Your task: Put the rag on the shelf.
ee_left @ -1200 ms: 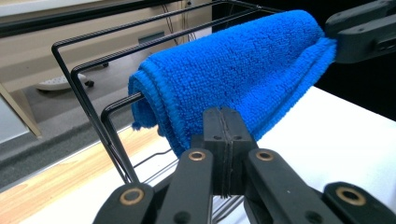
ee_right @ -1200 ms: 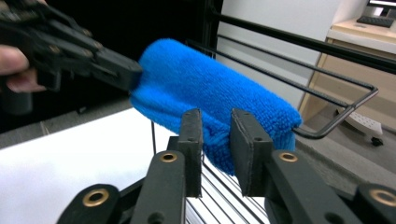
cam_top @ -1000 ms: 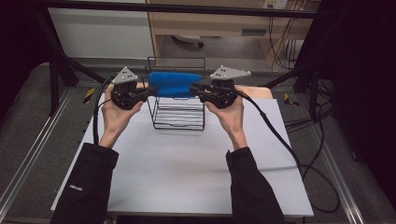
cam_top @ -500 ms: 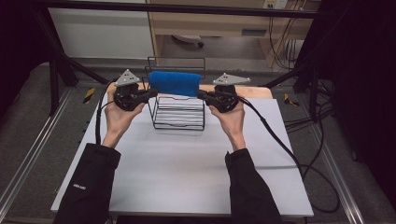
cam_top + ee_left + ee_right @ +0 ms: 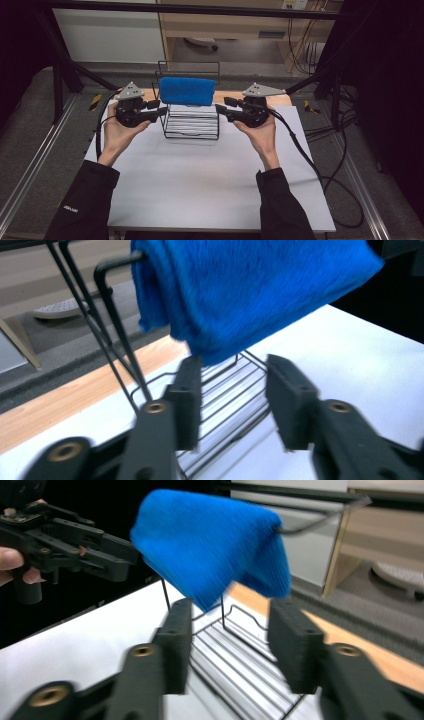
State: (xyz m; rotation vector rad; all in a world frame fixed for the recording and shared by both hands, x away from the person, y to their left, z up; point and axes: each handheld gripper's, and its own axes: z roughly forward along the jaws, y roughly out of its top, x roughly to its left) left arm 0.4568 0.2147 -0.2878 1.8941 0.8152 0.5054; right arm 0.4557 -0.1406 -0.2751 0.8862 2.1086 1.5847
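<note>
A blue cloth (image 5: 187, 91) hangs folded over the top bar of a black wire rack (image 5: 192, 127) at the far middle of the white table (image 5: 200, 180). My left gripper (image 5: 161, 111) stands just left of the rack and my right gripper (image 5: 220, 109) just right of it, both pointing inward. Both pairs of jaws have just been opening and nothing is between them. In the left gripper view the cloth (image 5: 250, 295) hangs above and beyond the open left gripper (image 5: 232, 365). In the right gripper view the cloth (image 5: 210, 545) hangs beyond the open right gripper (image 5: 230, 605).
Black cables (image 5: 310, 160) trail from the right gripper off the table's right side. A wooden strip (image 5: 235, 97) edges the table's far side, with shelving and a dark frame bar (image 5: 200, 9) behind. The other hand's gripper (image 5: 75, 540) shows at the right gripper view's upper left.
Both grippers were shut at the cloth's two ends. They have opened and drawn apart sideways, the right one farther, leaving the cloth draped on the rack's top bar.
</note>
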